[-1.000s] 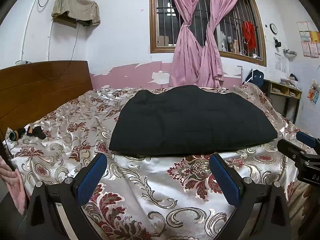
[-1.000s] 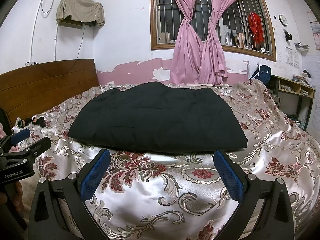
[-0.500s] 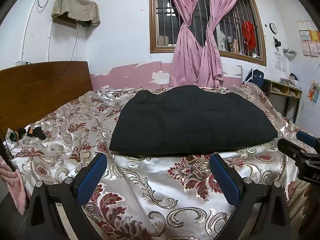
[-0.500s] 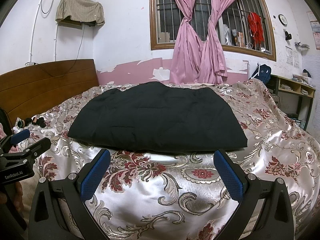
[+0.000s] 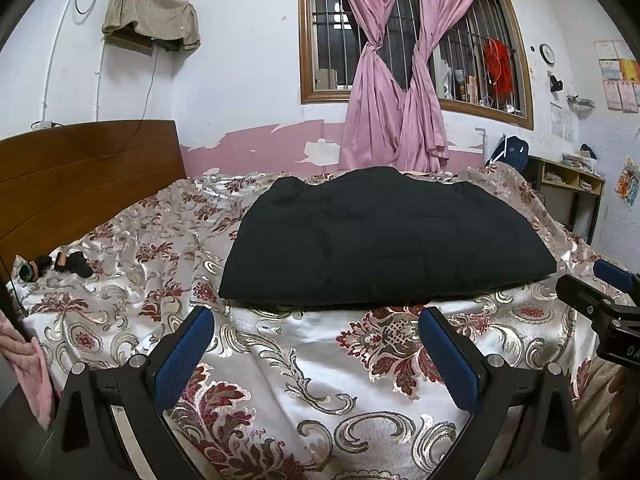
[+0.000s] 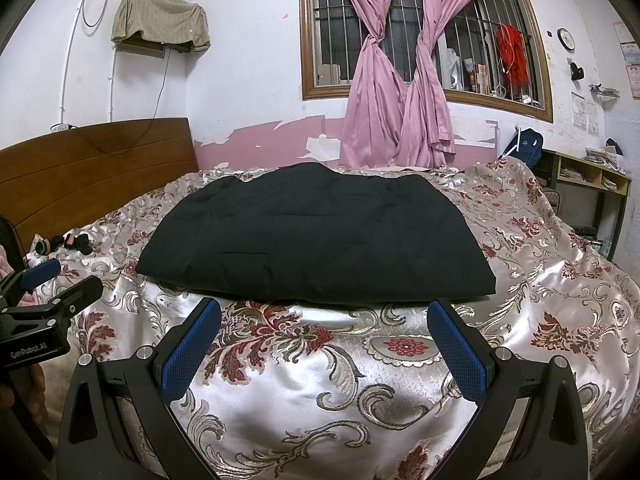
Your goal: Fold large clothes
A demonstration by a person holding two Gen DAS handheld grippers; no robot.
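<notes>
Through the left wrist camera we are looking across the bed's floral satin bedspread [image 5: 304,364] at the black garment [image 5: 384,236], which is lying folded flat in the middle of the bed, its near edge just beyond our fingertips. We are holding the left gripper [image 5: 316,354] with its blue-padded fingers [image 5: 182,354] spread wide, gripping nothing and hovering over the spread, apart from the cloth. The right gripper [image 5: 600,296] is showing at the right edge. Pink curtains [image 5: 396,92] are hanging knotted at the barred window behind. Through the right wrist camera we are seeing the same black garment [image 6: 316,236] lying near the right gripper [image 6: 324,348], whose fingers [image 6: 458,354] are likewise standing wide apart and empty. The left gripper [image 6: 48,296] is sitting at the left edge, beside the wooden headboard [image 6: 92,172].
</notes>
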